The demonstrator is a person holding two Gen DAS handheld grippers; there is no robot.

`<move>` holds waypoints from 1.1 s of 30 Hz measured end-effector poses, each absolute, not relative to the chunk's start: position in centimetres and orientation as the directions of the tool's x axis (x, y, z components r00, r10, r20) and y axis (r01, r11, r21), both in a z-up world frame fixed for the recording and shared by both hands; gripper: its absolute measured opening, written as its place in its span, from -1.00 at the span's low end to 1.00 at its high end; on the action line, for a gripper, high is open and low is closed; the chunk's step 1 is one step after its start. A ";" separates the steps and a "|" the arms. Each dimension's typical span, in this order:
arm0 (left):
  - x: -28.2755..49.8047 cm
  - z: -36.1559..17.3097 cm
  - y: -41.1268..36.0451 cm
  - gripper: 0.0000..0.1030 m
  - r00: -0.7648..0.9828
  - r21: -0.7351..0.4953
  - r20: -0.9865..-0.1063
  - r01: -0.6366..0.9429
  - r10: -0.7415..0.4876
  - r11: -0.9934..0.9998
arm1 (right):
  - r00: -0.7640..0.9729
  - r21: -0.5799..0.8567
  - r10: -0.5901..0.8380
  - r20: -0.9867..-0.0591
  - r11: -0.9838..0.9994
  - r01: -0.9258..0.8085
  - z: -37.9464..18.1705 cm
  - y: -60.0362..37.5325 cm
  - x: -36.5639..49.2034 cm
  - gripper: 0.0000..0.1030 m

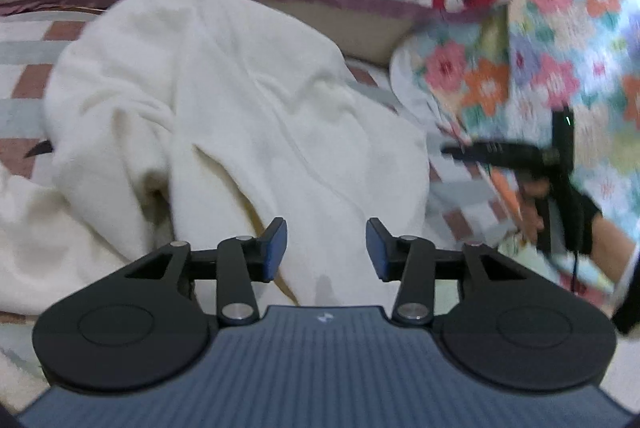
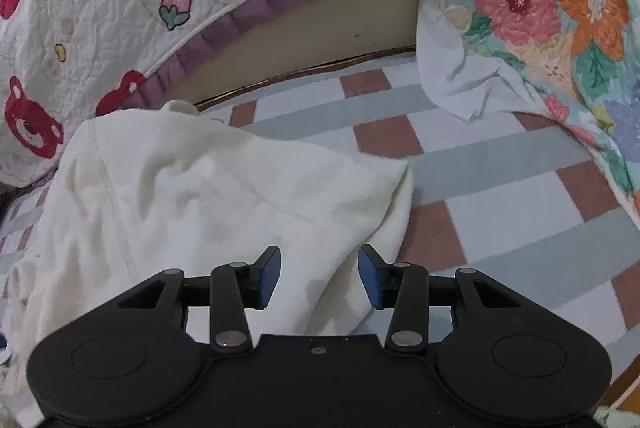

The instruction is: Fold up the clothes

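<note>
A fleece garment (image 2: 192, 188) lies crumpled on the bed (image 2: 500, 196). A bear-print quilt (image 2: 120, 8) lies behind it, a floral quilt (image 2: 560, 28) to its right.

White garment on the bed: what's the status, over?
Left tool open, right tool open, both empty. White garment crumpled on checked sheet, unfolded. Floral quilt alongside, not blocking.
</note>
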State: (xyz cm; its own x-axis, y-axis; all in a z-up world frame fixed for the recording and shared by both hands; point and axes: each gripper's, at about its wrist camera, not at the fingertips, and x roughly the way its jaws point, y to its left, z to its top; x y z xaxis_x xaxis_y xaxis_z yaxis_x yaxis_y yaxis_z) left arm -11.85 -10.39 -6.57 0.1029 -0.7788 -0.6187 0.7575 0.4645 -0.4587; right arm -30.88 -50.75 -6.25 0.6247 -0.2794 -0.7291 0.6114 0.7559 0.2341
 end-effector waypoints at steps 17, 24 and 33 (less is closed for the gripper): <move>-15.7 -6.7 -12.2 0.29 0.025 -0.287 -0.732 0.895 -0.681 0.341 | 0.563 0.228 0.011 -0.826 0.921 0.316 -10.2 -47.3 -29.9 -0.75; -16.0 -7.7 -12.4 0.38 -0.046 -0.337 -0.723 0.895 -0.690 0.293 | 0.656 0.371 0.046 -0.753 0.854 0.366 -9.8 -48.5 -28.9 -0.55; -16.6 -9.3 -13.3 0.67 -0.012 -0.266 -0.781 0.911 -0.624 0.316 | 0.690 0.371 -0.004 -0.724 0.841 0.394 -9.6 -48.2 -27.9 -0.50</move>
